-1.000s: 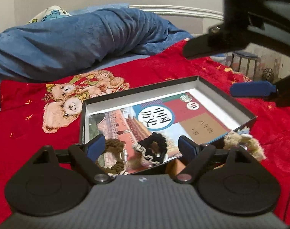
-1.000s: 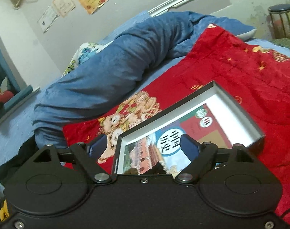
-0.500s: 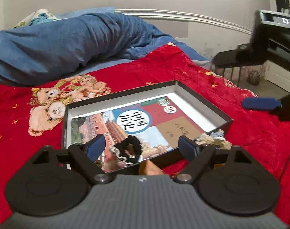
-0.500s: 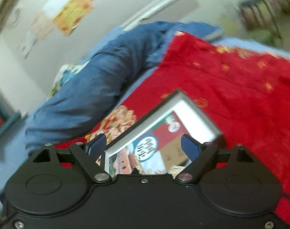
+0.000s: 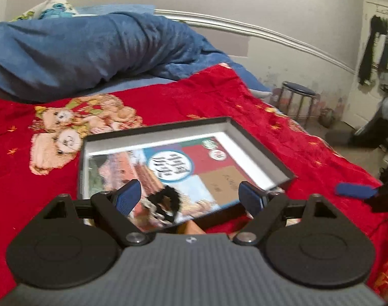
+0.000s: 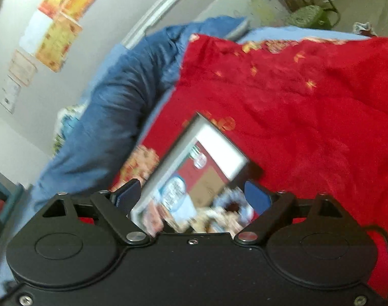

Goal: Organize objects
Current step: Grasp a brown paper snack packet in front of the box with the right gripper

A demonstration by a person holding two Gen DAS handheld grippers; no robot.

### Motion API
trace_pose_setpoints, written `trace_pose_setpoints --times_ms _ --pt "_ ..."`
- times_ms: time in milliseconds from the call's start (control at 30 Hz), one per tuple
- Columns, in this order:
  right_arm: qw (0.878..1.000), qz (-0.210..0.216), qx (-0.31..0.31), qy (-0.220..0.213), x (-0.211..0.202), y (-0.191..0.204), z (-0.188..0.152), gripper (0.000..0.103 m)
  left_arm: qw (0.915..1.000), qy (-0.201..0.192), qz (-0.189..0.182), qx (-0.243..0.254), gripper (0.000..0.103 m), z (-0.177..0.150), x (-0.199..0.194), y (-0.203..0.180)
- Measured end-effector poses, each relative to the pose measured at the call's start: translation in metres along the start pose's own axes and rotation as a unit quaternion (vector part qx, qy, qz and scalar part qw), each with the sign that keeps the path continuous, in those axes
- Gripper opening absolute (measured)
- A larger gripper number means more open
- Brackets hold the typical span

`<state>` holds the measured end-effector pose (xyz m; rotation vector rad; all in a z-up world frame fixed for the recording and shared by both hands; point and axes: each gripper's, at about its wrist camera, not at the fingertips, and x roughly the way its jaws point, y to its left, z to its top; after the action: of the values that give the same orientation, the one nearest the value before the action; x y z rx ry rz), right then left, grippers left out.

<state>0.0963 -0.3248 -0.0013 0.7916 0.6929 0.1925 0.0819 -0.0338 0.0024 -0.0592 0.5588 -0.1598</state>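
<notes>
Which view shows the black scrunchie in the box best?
Left wrist: the scrunchie lies on the book inside the box, its ring shape readable. The right wrist view is motion-blurred; there it is only a dark smudge.

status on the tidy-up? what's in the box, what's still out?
Done: the book lies flat in the black box, with a black scrunchie on top of it. In hand: nothing; the left claw and right claw are both open and empty. Left: unclear, since motion blur hides whatever lies at the box's near edge on the red blanket.
</notes>
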Motion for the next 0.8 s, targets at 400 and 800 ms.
trace_pose_setpoints --times_ms 400,800 --pt "0.994 -0.03 -0.041 0.101 0.027 0.014 -0.047 0.054 0.9942 0.059 0.046 0.077 0.081 -0.025 0.013 -0.028" --pt "0.989 -0.029 -0.052 0.137 0.05 0.026 -0.066 0.052 0.9895 0.118 0.033 0.076 0.043 -0.037 0.05 -0.019"
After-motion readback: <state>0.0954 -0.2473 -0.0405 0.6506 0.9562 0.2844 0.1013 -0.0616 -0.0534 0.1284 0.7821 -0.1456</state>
